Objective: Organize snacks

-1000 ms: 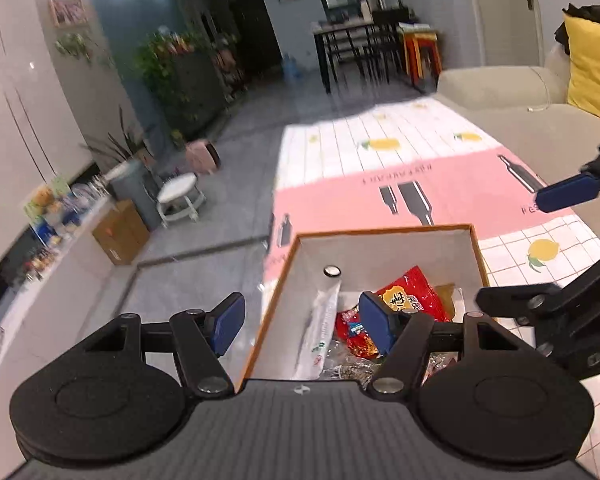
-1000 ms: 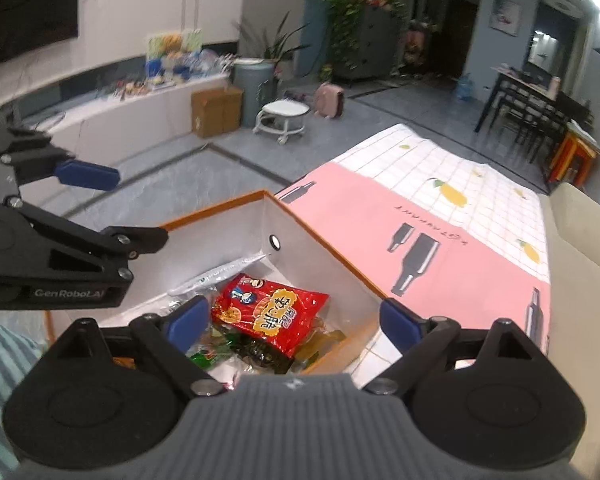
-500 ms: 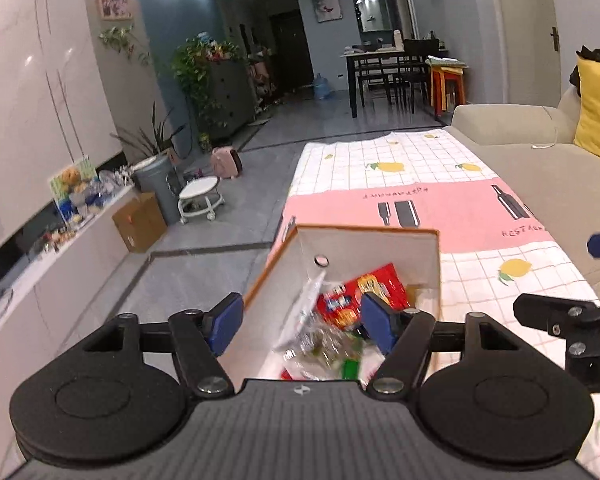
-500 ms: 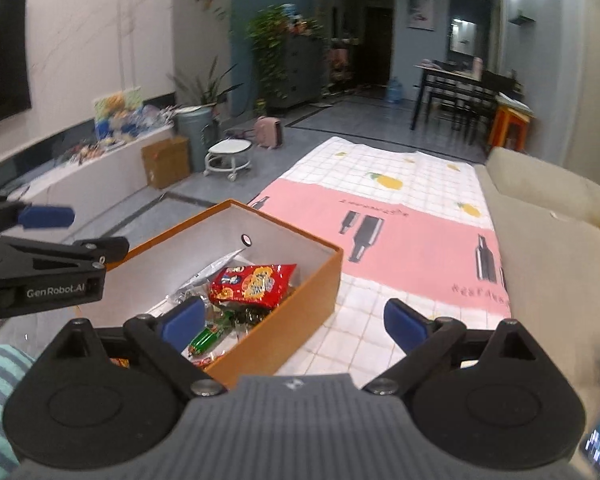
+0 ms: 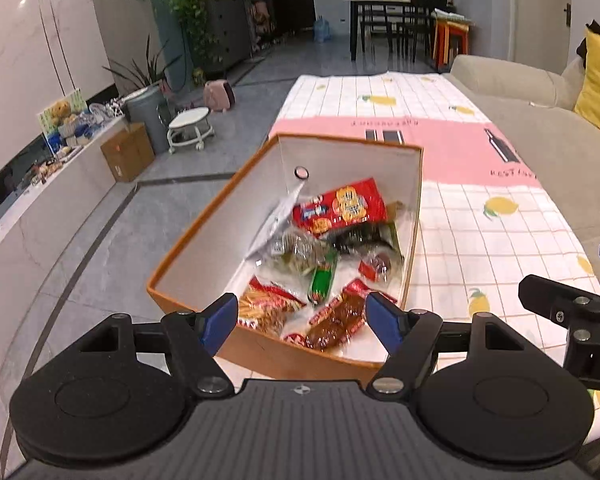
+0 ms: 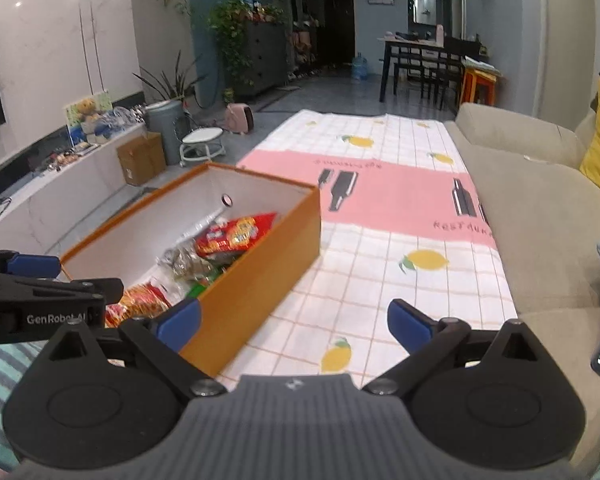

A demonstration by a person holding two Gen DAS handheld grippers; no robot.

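The orange box of snacks sits on the bench's checked cloth. The left tool hovers over its near end, jaws opening, empty; the right tool, open and empty, hangs beside it.

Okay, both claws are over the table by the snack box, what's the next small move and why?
Probably lower the left claw into the box toward the nearest packet. Its jaws are opening with nothing between them, and the packets lie loose just ahead of it. The right claw hangs empty over the bare cloth beside the box, farther from any snack.
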